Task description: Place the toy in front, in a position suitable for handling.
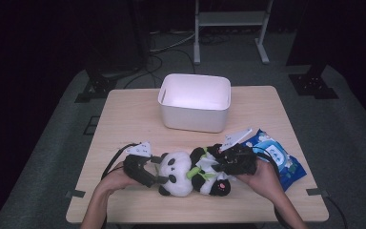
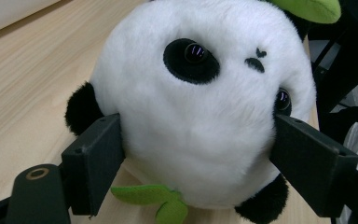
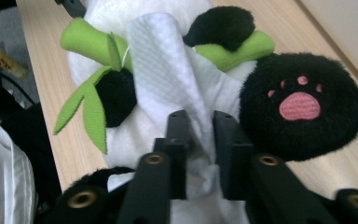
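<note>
The left gripper (image 2: 196, 158) is bracing the plush panda (image 1: 186, 172) lying on the tabletop (image 1: 124, 119), fingers spread around its head, steadying it while the right gripper (image 3: 200, 140) is pinching a white wipe (image 3: 168, 79) against its belly, probably for cleaning

one plush panda (image 1: 178, 172), one white wipe (image 3: 168, 88), one white bin (image 1: 195, 102), one blue wipes packet (image 1: 276, 157) and two tongs (image 1: 158, 179) (image 1: 221, 160) sit on one tabletop (image 1: 124, 119).
</note>
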The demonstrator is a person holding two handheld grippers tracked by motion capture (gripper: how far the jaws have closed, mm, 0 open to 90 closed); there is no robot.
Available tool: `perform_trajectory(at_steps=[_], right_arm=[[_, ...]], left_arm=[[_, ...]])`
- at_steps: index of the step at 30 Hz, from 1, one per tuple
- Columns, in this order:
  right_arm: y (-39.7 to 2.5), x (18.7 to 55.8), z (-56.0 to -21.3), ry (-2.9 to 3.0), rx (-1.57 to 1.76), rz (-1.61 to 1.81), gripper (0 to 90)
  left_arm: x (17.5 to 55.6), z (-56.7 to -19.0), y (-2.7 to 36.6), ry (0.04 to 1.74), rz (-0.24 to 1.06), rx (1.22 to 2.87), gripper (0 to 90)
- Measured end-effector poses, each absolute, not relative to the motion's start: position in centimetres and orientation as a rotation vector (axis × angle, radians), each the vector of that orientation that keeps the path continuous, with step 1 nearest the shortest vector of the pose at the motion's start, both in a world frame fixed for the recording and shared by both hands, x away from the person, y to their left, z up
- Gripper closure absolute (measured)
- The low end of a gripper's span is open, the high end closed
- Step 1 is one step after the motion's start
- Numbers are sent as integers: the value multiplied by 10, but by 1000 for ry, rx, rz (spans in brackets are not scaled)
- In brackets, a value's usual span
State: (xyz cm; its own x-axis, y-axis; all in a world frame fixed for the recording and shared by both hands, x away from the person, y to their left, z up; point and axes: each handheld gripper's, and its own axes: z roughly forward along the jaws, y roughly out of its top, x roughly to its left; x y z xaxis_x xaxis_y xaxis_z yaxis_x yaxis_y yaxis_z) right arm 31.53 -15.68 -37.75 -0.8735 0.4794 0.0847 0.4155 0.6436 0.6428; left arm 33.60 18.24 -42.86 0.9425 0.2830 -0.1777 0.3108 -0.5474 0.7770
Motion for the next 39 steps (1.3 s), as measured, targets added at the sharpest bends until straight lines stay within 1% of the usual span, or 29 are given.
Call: perform_trajectory(at_steps=[2, 4, 6, 13, 20, 28, 35, 39], right_arm=[[-160, 313, -377, 2748, 753, 1066, 808], [-165, 310, -375, 2725, 757, 1078, 817], [-169, 309, -373, 2705, 764, 1077, 818], [-175, 314, -385, 2707, 821, 1106, 817], [-177, 303, -369, 2730, 747, 1135, 816], [-172, 289, -361, 2826, 618, 1145, 816], [-167, 292, -373, 2885, 610, 1141, 816], [-172, 295, -365, 2814, 631, 1148, 816]], left_arm=[[336, -429, 182, 420, -39, 2179, 176], [337, -429, 183, 425, -40, 2179, 176], [337, -429, 183, 428, -42, 2175, 176], [337, -429, 183, 427, -40, 2179, 176], [338, -430, 183, 436, -46, 2172, 176], [339, -430, 183, 459, -51, 2170, 168], [337, -429, 182, 440, -41, 2178, 169], [338, -430, 182, 439, -40, 2175, 170]])
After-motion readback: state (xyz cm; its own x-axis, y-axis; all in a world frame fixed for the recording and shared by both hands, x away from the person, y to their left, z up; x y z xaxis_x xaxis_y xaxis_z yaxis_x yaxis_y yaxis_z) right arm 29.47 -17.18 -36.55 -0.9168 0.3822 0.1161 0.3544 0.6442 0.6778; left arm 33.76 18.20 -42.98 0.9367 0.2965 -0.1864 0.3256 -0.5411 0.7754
